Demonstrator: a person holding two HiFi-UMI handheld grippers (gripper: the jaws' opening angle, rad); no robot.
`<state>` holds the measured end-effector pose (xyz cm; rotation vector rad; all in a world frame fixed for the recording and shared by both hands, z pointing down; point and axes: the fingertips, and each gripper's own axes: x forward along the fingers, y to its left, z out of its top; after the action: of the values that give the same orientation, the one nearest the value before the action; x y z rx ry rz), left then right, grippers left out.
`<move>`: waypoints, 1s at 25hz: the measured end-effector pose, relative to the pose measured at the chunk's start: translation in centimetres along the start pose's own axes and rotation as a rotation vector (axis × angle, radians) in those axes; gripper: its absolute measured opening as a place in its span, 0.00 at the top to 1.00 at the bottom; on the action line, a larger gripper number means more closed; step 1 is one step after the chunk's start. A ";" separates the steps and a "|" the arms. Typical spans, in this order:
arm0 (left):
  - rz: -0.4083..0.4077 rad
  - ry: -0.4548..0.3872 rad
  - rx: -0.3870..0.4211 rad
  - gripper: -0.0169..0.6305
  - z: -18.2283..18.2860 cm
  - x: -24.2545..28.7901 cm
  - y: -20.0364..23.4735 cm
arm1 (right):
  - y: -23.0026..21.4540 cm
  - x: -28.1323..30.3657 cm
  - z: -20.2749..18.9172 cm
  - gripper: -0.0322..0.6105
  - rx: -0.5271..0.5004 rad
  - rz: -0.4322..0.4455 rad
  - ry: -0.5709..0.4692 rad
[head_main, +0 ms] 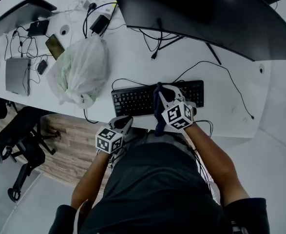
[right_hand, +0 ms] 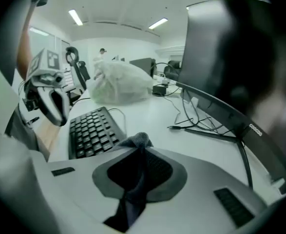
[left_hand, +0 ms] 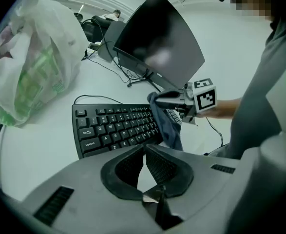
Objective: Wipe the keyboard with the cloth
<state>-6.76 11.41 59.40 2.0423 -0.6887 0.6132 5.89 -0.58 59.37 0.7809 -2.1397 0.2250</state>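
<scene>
step: wipe looks about to start. The cloth [left_hand: 166, 126] hangs over the keyboard [left_hand: 116, 128] near its middle; can't tell if it touches the keys.
right gripper [right_hand: 142, 150]: fingers clamped narrow on the cloth's top, the rest dangles.
left gripper [left_hand: 143, 149]: fingers together, empty, at the bench [head_main: 220, 106] front edge near the keyboard's left end.
next: probably press the cloth onto the keys and sweep along the rows. Left could pin the keyboard against sliding.
</scene>
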 end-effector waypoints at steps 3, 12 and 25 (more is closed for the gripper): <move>0.035 -0.003 -0.017 0.97 -0.2 0.0 1.1 | 0.5 0.2 -0.9 0.89 0.053 -0.009 0.031; 0.028 -0.025 -0.059 0.97 -1.9 -0.4 2.9 | 6.4 -1.5 -1.8 0.89 -0.017 0.134 0.019; 0.038 -0.080 -0.001 0.97 -2.3 -0.2 3.6 | 8.8 -1.1 -2.0 0.89 0.006 0.151 0.038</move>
<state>-9.70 11.79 62.48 2.0655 -0.7760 0.5553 2.40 7.66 60.74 0.6144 -2.1649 0.3232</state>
